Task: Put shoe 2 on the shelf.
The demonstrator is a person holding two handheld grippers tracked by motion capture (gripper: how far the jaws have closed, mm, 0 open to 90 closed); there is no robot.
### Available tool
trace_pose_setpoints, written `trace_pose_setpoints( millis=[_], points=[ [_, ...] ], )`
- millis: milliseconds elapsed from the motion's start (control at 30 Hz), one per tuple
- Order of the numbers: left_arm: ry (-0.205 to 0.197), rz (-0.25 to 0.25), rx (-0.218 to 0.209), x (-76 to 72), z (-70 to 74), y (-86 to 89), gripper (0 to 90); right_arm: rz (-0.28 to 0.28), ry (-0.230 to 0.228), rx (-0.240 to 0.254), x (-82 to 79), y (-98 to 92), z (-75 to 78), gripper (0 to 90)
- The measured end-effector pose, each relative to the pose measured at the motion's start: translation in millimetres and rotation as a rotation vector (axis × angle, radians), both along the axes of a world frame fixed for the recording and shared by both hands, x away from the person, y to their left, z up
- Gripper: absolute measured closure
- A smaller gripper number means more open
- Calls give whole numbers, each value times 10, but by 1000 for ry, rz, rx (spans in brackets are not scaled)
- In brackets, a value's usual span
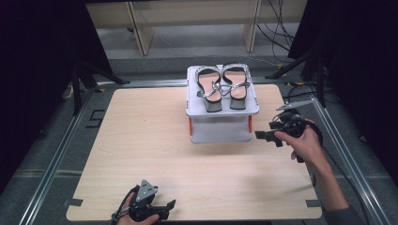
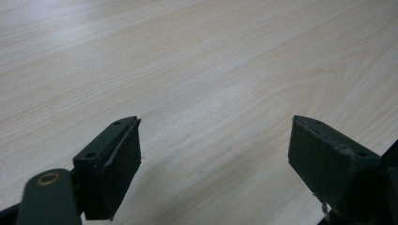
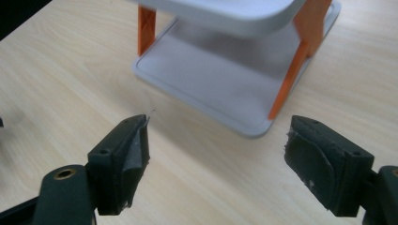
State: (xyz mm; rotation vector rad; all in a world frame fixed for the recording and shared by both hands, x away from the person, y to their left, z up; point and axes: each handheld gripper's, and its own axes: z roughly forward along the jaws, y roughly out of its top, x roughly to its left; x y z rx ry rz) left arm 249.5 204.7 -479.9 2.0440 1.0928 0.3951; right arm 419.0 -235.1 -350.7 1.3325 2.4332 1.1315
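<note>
A pair of silver sandals (image 1: 221, 87) is sitting on the grey two-tier rack (image 1: 222, 110) — right tongs (image 1: 265, 136) hovering beside it, left tongs (image 1: 165, 206) resting on the surface (image 1: 141, 140), both released.

2 hand-held tools, left tool (image 1: 162, 207) and right tool (image 1: 268, 135), jaws spread wide, nothing between them

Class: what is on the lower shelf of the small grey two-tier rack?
Empty: the lower shelf lies bare in the right gripper view; the silver sandals sit on top.
</note>
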Motion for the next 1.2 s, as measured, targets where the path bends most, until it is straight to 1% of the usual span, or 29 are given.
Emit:
trace_pose_setpoints(
  millis=[33,67,133,167,200,233,267,300,333,367,400,433,467,500,600,633,667,700,733,767,867,933,967,1000,1033,1067,1100,1133,1200],
  points=[
    [4,5,-31,-15,-4,-17,167,13,11,3,-27,2,-36,220],
    [2,0,-6,-11,-1,-6,167,16,17,6,-59,7,-71,219],
    [-8,-18,5,0,-2,9,167,19,23,-17,-122,29,-131,219],
    [13,10,-35,-25,-9,-16,167,32,33,-12,-151,41,-164,219],
    [17,14,-35,-26,-9,-15,167,37,39,-1,-177,54,-205,219],
    [16,12,-35,-25,-9,-13,167,28,7,-22,-201,75,-255,219],
    [18,11,-32,-24,-4,-12,167,41,33,-44,-233,85,-276,219],
    [17,9,-29,-23,-2,-10,167,47,42,-46,-263,96,-308,219],
    [14,9,-33,-22,-6,-12,167,47,22,-37,-289,108,-349,219],
    [15,10,-32,-21,-7,-14,167,59,28,-46,-311,112,-376,219],
    [3,-3,-1,-3,-7,2,167,63,31,-50,-337,122,-407,219],
    [11,4,-28,-16,-8,-14,167,68,29,-64,-357,125,-437,218],
    [10,1,-6,-13,-3,-3,167,77,23,-79,-378,130,-470,218],
    [12,9,-25,-21,-3,-12,167,75,21,-80,-406,142,-510,218],
    [16,7,-24,-19,4,-3,167,117,10,-107,-470,133,-599,217],
    [17,8,-24,-20,2,-1,167,96,27,-102,-504,149,-604,216],
    [17,9,-24,-22,2,-2,167,104,16,-113,-536,142,-626,217],
    [17,7,-22,-23,3,-1,167,108,19,-110,-564,146,-651,219],
    [13,0,-18,-20,5,1,167,115,3,-113,-589,149,-683,222],
    [14,-1,-18,-19,5,0,167,117,14,-112,-625,159,-702,223],
    [12,0,-24,-21,-3,-5,167,134,14,-136,-716,171,-765,220],
    [17,-1,-21,-23,5,-5,167,135,14,-116,-771,170,-818,222],
    [5,-12,7,-11,4,13,167,138,39,-105,-805,169,-832,222],
    [-6,-23,12,-3,3,16,167,135,39,-95,-834,161,-852,226],
    [5,-12,-15,-22,1,0,167,128,56,-85,-874,167,-866,227],
    [18,-10,-6,-34,9,2,167,127,61,-96,-916,184,-882,220],
    [15,-17,1,-34,9,6,167,143,34,-127,-935,182,-893,219],
    [13,-19,2,-33,9,6,167,146,18,-119,-959,190,-905,220],
    [13,-20,5,-32,12,7,167,160,18,-113,-1017,206,-916,220]
  ],
)
